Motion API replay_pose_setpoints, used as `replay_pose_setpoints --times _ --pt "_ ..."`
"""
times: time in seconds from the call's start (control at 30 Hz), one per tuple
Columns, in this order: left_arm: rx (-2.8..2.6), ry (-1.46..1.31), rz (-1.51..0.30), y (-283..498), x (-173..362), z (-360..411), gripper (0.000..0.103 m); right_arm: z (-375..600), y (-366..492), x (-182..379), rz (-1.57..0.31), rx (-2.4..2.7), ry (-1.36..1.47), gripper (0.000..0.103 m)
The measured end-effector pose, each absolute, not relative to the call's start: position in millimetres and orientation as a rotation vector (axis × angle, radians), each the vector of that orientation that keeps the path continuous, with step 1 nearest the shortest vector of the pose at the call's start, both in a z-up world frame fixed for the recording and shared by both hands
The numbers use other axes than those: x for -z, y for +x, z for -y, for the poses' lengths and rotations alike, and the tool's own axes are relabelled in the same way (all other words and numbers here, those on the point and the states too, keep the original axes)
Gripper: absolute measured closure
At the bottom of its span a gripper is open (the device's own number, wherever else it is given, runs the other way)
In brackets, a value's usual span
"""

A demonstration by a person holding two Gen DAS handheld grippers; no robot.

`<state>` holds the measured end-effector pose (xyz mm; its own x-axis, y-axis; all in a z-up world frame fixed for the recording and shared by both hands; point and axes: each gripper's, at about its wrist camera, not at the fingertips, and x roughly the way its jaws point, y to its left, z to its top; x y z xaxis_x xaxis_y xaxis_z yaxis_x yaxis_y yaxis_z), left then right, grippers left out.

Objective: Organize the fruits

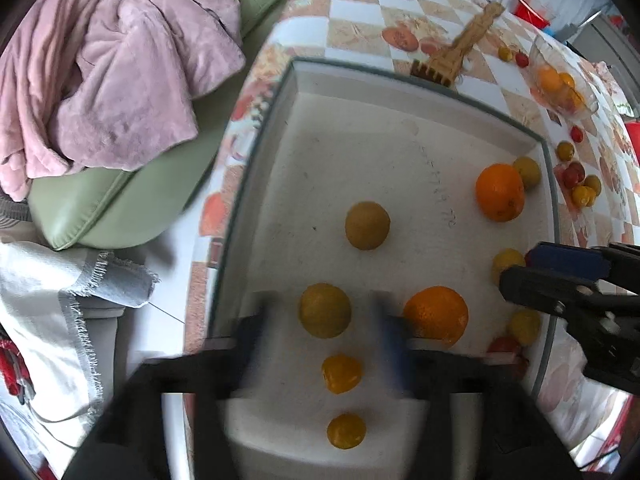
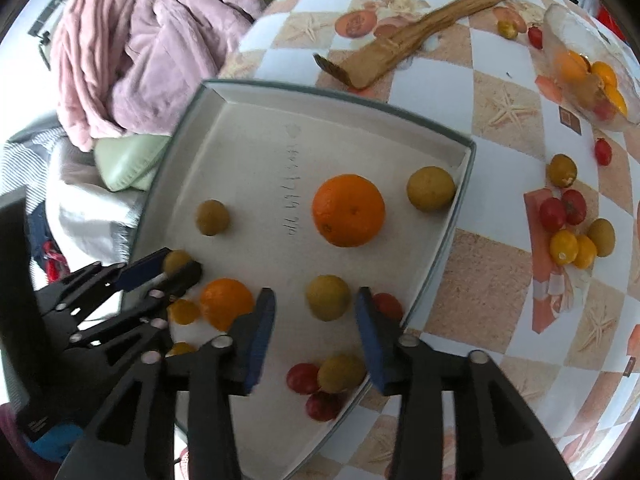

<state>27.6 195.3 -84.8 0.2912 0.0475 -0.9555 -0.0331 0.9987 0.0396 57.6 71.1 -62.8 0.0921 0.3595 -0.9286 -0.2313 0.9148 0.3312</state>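
Where the left wrist view looks down: shallow white square tray [image 1: 400,92] on checkered tablecloth [image 1: 360,12], holding round yellow-green fruit [image 1: 325,310] between parted fingers of left gripper [image 1: 320,320], pads clear of it, nothing gripped. Bare floor open toward far rim; large orange [image 1: 436,312] just beside right finger.

From the right wrist view: right gripper [image 2: 316,324] spread, empty, straddling another yellow-green fruit [image 2: 328,297]. Near tray edge close beside red tomatoes [image 2: 304,378]. Wooden spatula [image 2: 420,28] and clear glass bowl [image 2: 576,60] well apart.
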Motion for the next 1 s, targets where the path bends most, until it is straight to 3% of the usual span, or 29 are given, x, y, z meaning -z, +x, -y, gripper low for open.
replay_pose_setpoints --times 0.1,0.47,0.53,0.57,0.67,1.0 --pt "-0.048 0.014 -1.227 23 72 -194 0.024 -68 53 47 -1.378 -0.426 0.1 0.027" --pt "-0.03 0.011 -1.224 15 50 -191 0.024 -42 37 17 -1.367 -0.342 0.133 0.019" --pt "-0.024 0.007 -1.226 12 45 -192 0.009 -39 33 15 -1.368 -0.323 0.137 0.016" --pt "-0.037 0.012 -1.217 9 42 -193 0.0 -37 31 14 -1.377 -0.321 0.142 0.008" --pt "-0.037 0.021 -1.209 5 34 -194 0.0 -33 24 7 -1.371 -0.302 0.133 0.0" --pt "-0.065 0.082 -1.119 -21 -12 -209 0.0 -26 -4 -25 -1.358 -0.267 0.097 0.0"
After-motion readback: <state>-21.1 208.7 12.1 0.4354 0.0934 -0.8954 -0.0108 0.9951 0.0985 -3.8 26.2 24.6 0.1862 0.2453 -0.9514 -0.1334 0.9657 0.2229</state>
